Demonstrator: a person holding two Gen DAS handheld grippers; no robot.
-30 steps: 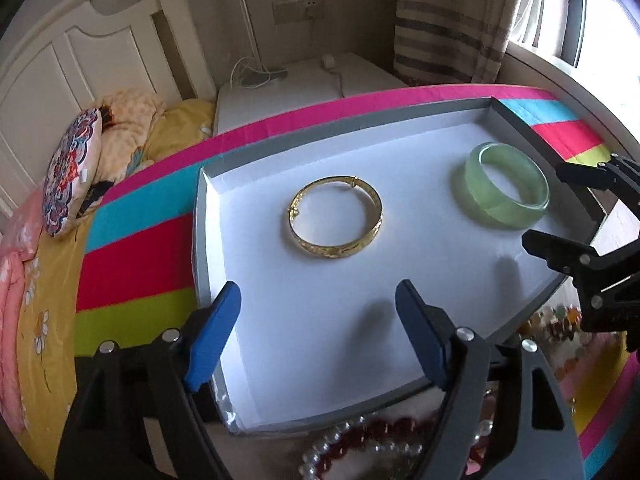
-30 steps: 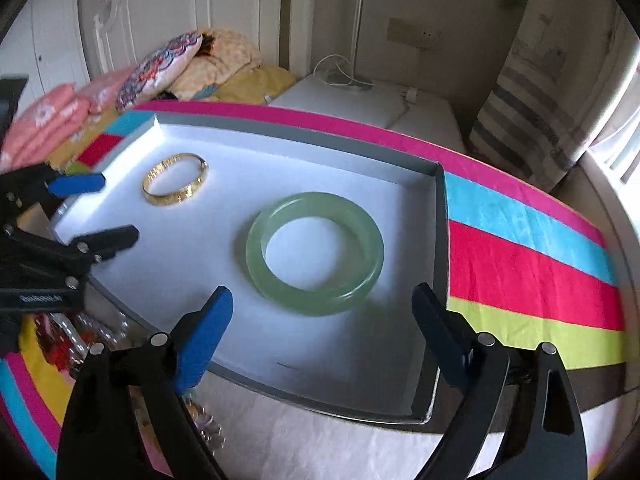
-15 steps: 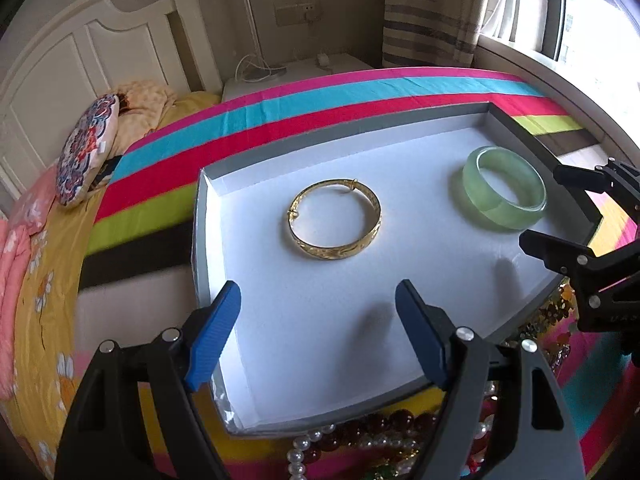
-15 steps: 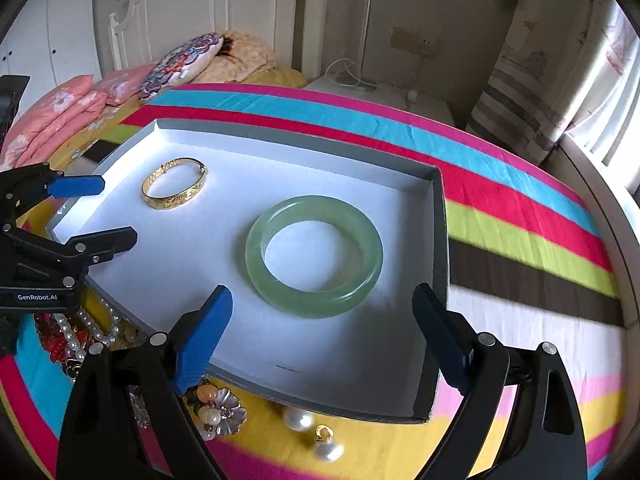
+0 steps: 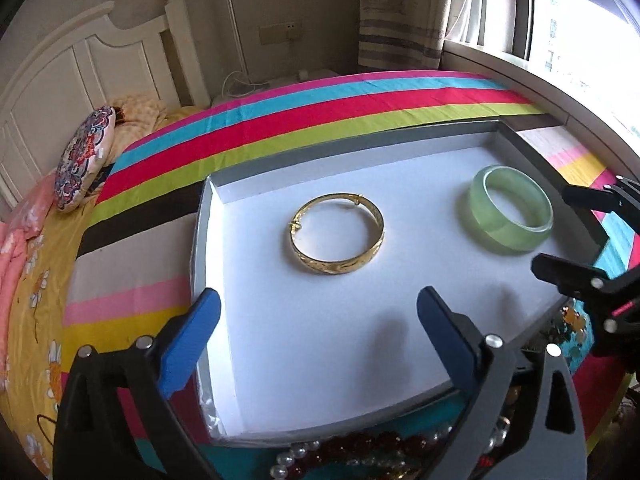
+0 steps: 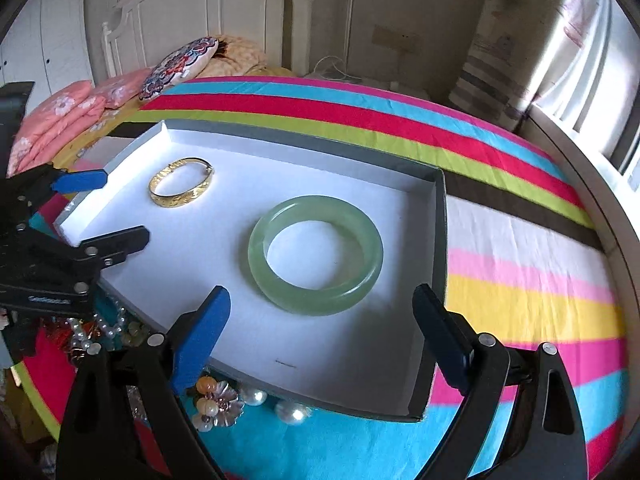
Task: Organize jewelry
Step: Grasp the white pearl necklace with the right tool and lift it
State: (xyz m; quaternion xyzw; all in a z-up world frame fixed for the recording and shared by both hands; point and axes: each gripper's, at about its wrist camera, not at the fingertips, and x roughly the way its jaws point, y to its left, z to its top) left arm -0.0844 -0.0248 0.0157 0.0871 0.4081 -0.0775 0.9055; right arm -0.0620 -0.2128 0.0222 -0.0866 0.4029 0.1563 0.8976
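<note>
A shallow white-lined grey tray [image 5: 320,344] lies on a striped bedspread. In it are a gold bangle [image 5: 337,234] at the middle and a pale green jade bangle [image 5: 511,216] at the right; both also show in the right wrist view, the gold bangle [image 6: 181,187] and the jade bangle [image 6: 315,254]. My left gripper [image 5: 318,334] is open and empty over the tray's near edge. My right gripper [image 6: 322,336] is open and empty just short of the jade bangle. Loose pearls and red beads [image 5: 360,454] lie in front of the tray.
A flower brooch [image 6: 218,402] and pearl earrings [image 6: 294,410] lie on the bedspread [image 6: 520,280] by the tray's near edge. Pillows [image 5: 82,158] and a white headboard [image 5: 80,72] are at the back left. A window [image 5: 580,28] is at the right.
Both grippers and the tray have drawn back toward me over the bedspread; more stripes show beyond the tray. Both grippers stay open. The bangles keep their places in the tray.
</note>
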